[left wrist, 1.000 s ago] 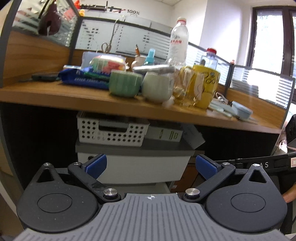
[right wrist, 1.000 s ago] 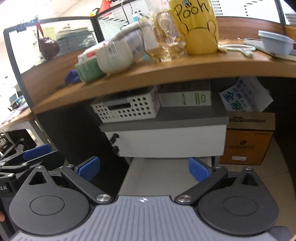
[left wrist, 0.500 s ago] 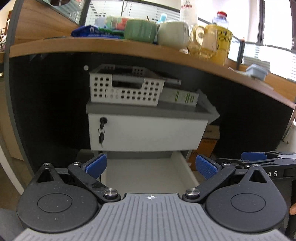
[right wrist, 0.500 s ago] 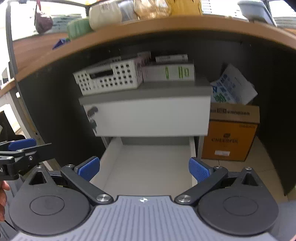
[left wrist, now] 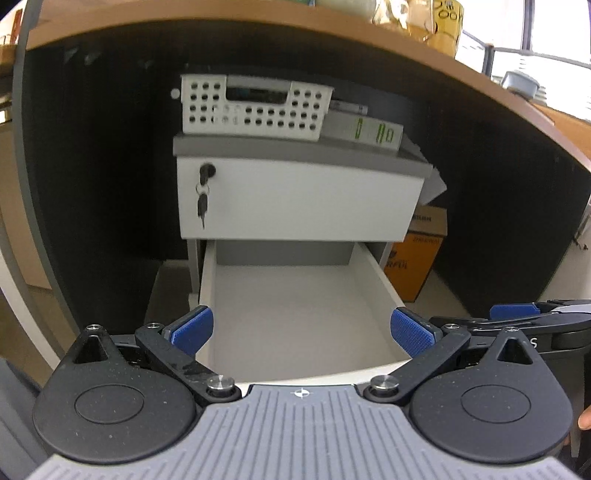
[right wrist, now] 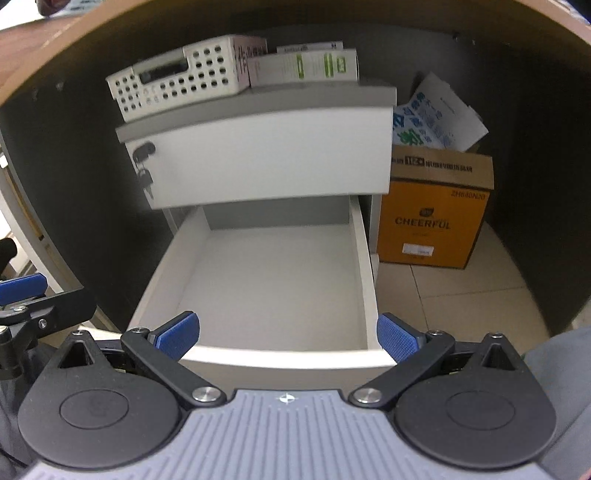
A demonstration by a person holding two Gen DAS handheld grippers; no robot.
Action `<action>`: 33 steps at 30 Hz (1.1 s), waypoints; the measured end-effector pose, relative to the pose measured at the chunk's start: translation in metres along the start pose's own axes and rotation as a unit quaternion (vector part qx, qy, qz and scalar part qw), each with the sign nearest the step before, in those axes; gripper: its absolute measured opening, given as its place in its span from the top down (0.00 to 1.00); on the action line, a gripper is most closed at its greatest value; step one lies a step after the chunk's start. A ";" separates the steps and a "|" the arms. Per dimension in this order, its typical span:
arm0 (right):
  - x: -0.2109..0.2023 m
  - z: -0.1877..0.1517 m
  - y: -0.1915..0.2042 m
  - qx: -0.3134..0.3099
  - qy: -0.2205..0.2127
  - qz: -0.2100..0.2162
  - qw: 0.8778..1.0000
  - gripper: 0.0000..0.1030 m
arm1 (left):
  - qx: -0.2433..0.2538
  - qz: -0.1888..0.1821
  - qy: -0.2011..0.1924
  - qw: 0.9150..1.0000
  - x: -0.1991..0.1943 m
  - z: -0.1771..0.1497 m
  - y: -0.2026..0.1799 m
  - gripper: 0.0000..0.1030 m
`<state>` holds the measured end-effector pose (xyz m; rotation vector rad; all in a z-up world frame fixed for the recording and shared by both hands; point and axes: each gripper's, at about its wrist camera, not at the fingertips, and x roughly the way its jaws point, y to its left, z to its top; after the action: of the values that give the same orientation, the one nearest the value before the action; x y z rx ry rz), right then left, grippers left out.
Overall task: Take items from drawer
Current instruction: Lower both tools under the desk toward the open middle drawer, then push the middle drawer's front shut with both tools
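Observation:
A white drawer (left wrist: 295, 306) (right wrist: 269, 288) stands pulled out of the bottom of a small white cabinet (left wrist: 299, 199) (right wrist: 258, 158) under the desk. The part of its floor that shows holds nothing. My left gripper (left wrist: 301, 330) is open, hovering in front of the drawer's near rim. My right gripper (right wrist: 288, 336) is open too, just above and before that front rim. Each gripper appears at the edge of the other's view. A key (left wrist: 202, 206) hangs in the lock of the shut upper drawer.
A white perforated basket (left wrist: 255, 107) and flat boxes (right wrist: 303, 66) sit on top of the cabinet. An orange cardboard box (right wrist: 436, 218) with papers stands on the tiled floor to the right. The wooden desk edge (left wrist: 258, 14) arches overhead, with mugs on it.
Both grippers have dropped from desk-top height to below the desk and moved closer to the open drawer. Both stayed open.

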<state>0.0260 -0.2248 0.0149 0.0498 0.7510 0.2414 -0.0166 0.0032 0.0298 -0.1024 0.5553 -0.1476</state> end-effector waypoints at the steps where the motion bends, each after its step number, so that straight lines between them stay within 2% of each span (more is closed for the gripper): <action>1: 0.002 -0.002 0.001 -0.001 0.005 -0.002 1.000 0.00 | 0.000 0.001 0.003 1.000 0.002 -0.003 0.001 0.00; 10: 0.034 -0.020 0.017 -0.036 0.038 -0.017 0.998 0.00 | -0.042 0.019 0.049 0.998 0.028 -0.028 0.013 0.00; 18: 0.059 -0.033 0.018 -0.008 0.074 -0.029 0.997 0.00 | -0.076 0.024 0.080 0.994 0.048 -0.042 0.030 0.00; 26: 0.078 -0.039 0.021 -0.015 0.085 -0.021 0.996 0.00 | -0.079 0.032 0.130 0.988 0.071 -0.056 0.037 0.00; 29: 0.083 -0.039 0.022 -0.015 0.085 -0.022 0.996 0.00 | -0.087 0.032 0.130 0.987 0.078 -0.058 0.041 0.00; 33: 0.087 -0.039 0.023 -0.010 0.083 -0.029 0.996 0.00 | -0.069 0.040 0.134 0.988 0.088 -0.056 0.040 0.00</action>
<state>0.0562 -0.1838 -0.0692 -0.0113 0.9149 0.1984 0.0318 0.0251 -0.0689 -0.1969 0.8382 -0.0437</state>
